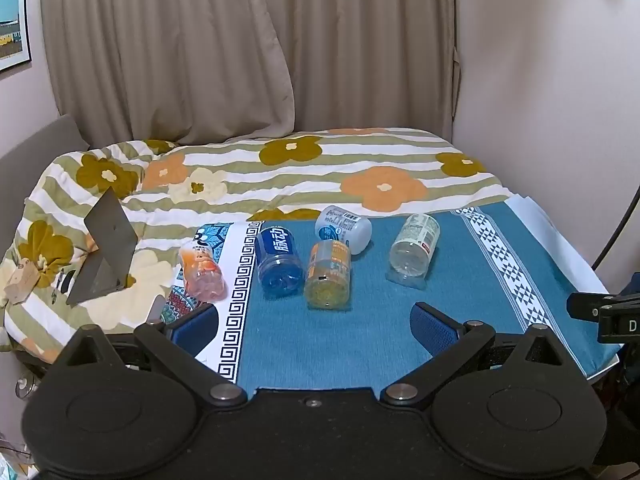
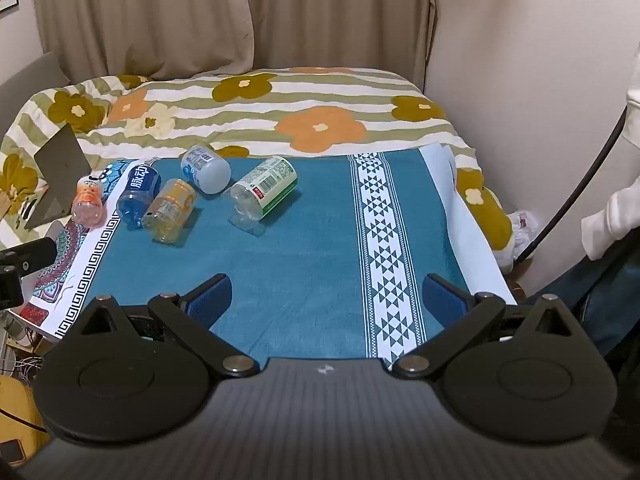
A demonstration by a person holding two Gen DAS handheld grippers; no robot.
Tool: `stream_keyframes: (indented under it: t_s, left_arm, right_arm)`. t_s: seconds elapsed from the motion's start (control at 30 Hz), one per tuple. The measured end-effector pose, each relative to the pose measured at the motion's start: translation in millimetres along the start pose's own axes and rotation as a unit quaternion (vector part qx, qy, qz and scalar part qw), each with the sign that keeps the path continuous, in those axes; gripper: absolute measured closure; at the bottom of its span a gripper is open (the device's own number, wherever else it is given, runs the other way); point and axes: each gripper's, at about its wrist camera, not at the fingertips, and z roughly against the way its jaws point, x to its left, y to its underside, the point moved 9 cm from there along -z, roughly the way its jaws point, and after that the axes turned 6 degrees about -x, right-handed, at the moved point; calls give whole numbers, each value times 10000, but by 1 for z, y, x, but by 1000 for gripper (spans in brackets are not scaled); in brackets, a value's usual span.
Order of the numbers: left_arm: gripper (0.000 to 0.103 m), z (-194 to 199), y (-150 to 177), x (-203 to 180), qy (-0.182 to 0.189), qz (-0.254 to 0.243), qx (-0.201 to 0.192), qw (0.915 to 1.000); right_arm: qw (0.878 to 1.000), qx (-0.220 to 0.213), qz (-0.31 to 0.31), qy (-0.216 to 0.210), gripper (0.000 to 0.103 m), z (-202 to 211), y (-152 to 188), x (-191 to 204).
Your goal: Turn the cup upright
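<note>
Several cut-bottle cups lie on their sides on the blue cloth [image 1: 360, 340]: a pink one [image 1: 202, 270], a dark blue one [image 1: 279, 260], a yellow-orange one [image 1: 329, 274], a pale blue-white one [image 1: 344, 229] and a clear green-labelled one [image 1: 414, 249]. They also show in the right wrist view: pink [image 2: 88, 200], dark blue [image 2: 138, 192], yellow [image 2: 170, 210], pale [image 2: 206, 168], clear [image 2: 264, 188]. My left gripper [image 1: 316, 326] is open and empty, short of the cups. My right gripper [image 2: 326, 300] is open and empty, well short and to the right of them.
A flowered quilt [image 1: 320, 164] covers the bed behind the cloth. A grey folded stand [image 1: 106, 246] sits at the left. Curtains and a wall close off the back and right. The cloth has a white patterned band [image 2: 380, 240] at the right.
</note>
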Motion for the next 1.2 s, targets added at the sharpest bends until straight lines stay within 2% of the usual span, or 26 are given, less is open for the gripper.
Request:
stream_keyframes:
  t_s: [1.2]
  left_arm:
    - [0, -5, -6, -1, 52, 23, -53, 10000]
  right_arm:
    - [10000, 62, 32, 35, 0, -10, 1, 8]
